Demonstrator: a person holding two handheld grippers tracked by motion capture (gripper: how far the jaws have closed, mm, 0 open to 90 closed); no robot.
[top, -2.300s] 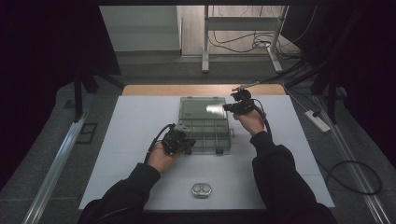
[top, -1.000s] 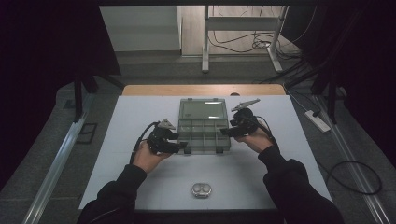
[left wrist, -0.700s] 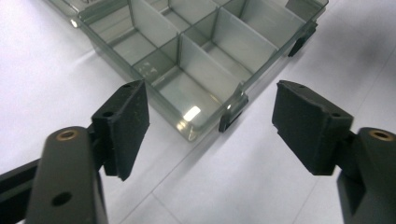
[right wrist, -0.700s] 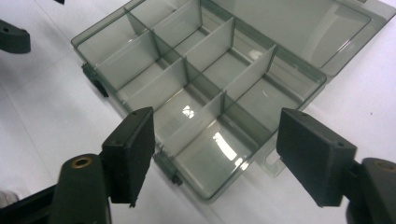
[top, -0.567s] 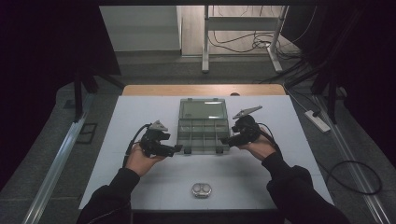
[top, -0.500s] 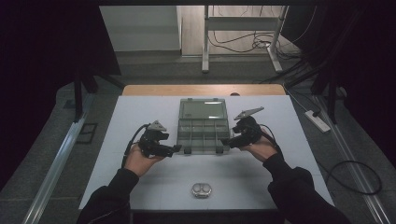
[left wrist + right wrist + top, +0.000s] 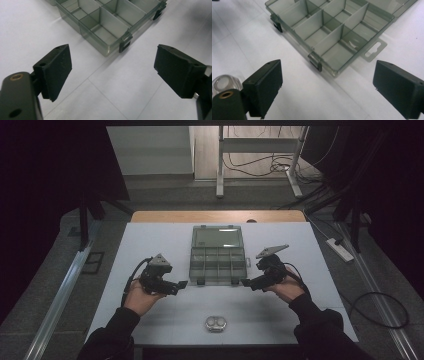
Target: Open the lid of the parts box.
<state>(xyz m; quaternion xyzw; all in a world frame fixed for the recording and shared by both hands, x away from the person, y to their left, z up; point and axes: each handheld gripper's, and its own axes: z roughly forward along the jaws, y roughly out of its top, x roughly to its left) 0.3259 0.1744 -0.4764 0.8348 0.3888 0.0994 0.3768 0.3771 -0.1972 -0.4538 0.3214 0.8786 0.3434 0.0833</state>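
Observation:
A clear grey compartment box (image 7: pixel 217 265) lies open mid-table, its lid (image 7: pixel 217 237) flat behind it and its several compartments empty. My left gripper (image 7: pixel 182 284) hovers open just off the box's front left corner, pointing right. My right gripper (image 7: pixel 246 282) hovers open off the front right corner, pointing left. In the left gripper view the open gripper (image 7: pixel 112 72) faces a black latch (image 7: pixel 124 46) on the box (image 7: pixel 107 25). In the right gripper view the open gripper (image 7: pixel 327 87) faces the box (image 7: pixel 332 32) and another latch (image 7: pixel 315 63). Neither holds anything.
A small round metal tin (image 7: pixel 215 323) sits near the table's front edge, between the two forearms. The white table (image 7: pixel 150 245) ends in a wooden strip (image 7: pixel 217 216) at the back. A round clear piece (image 7: pixel 223 85) shows behind the left jaw in the right gripper view.
The right gripper came down from the box's far right corner to its front right corner. The left gripper drew back left from the box. Both hands moved apart and toward the person.

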